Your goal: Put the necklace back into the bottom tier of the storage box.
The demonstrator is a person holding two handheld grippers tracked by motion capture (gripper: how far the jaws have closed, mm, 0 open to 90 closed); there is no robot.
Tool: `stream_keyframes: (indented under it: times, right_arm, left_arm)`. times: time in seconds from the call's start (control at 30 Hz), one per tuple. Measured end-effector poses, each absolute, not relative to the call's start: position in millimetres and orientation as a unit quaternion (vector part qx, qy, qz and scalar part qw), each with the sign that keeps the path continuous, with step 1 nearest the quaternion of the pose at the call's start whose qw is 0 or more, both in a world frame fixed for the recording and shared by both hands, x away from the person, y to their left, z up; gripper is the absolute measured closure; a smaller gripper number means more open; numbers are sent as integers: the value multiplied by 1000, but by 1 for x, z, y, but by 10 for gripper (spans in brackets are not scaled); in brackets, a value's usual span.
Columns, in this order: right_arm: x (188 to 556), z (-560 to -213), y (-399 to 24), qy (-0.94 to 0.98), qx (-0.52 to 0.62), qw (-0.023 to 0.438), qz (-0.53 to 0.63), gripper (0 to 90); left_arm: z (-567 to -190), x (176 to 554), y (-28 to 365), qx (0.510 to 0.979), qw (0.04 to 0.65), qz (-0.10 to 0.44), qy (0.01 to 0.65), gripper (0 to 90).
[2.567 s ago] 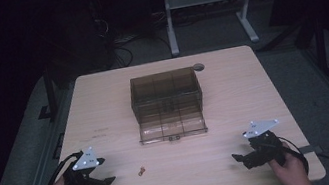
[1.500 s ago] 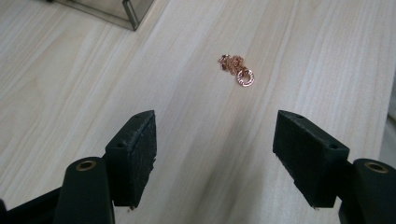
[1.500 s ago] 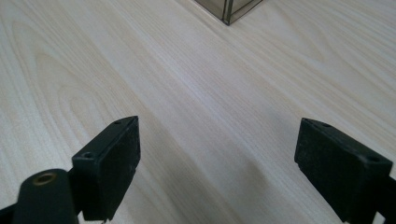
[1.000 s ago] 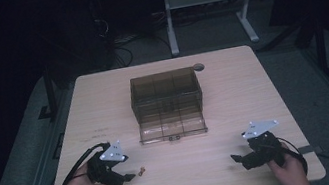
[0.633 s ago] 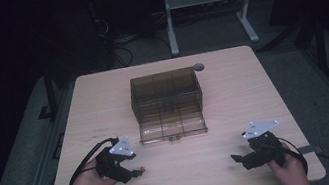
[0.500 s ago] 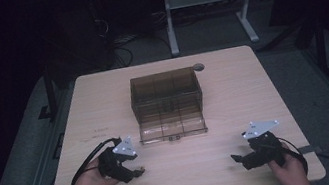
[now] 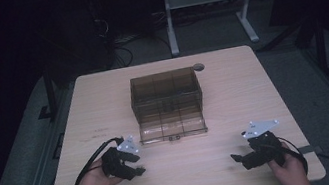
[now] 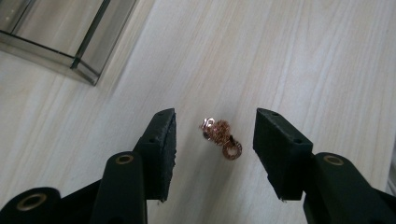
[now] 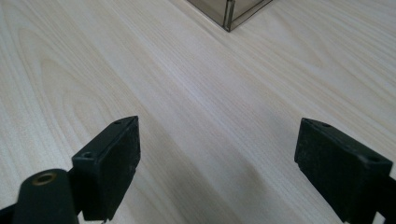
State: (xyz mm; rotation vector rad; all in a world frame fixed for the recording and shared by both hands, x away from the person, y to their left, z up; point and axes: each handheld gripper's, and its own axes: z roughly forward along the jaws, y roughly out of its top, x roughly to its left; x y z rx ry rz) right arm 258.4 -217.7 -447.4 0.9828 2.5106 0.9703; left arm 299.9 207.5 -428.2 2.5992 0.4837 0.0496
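Observation:
A small copper-coloured chain with a ring (image 8: 220, 137) lies bunched on the wooden table (image 7: 231, 81). My left gripper (image 8: 214, 140) stands low over it with a jaw on either side. Its jaws have just been closing, and a gap still shows between each pad and the chain. In the high view the left gripper (image 7: 137, 168) sits near the front left corner of a smoky clear plastic compartment box (image 7: 168, 103). My right gripper (image 7: 237, 159) rests near the table's front right, jaws wide apart over bare wood in the right gripper view (image 9: 217, 163).
The box's open lid (image 7: 173, 129) lies flat toward me, its corner visible in the left gripper view (image 8: 84, 70) and the right gripper view (image 9: 229, 18). A grey round grommet (image 7: 198, 67) sits behind the box. Cables trail from both grippers.
My left hand has moved right and forward from the table's front left to the chain, hiding it in the high view. The right hand has kept still.

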Motion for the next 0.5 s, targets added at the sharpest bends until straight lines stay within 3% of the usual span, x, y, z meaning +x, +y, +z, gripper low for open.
stream_keyframes:
  times: [0.37,0.5]
  right_arm:
    - [259,-447,-216,868,338,136,337,138]
    - [260,-447,-216,868,338,137,337,137]
  left_arm:
    - [-435,301,201,955,237,8,177,540]
    - [-437,299,199,959,231,17,165,603]
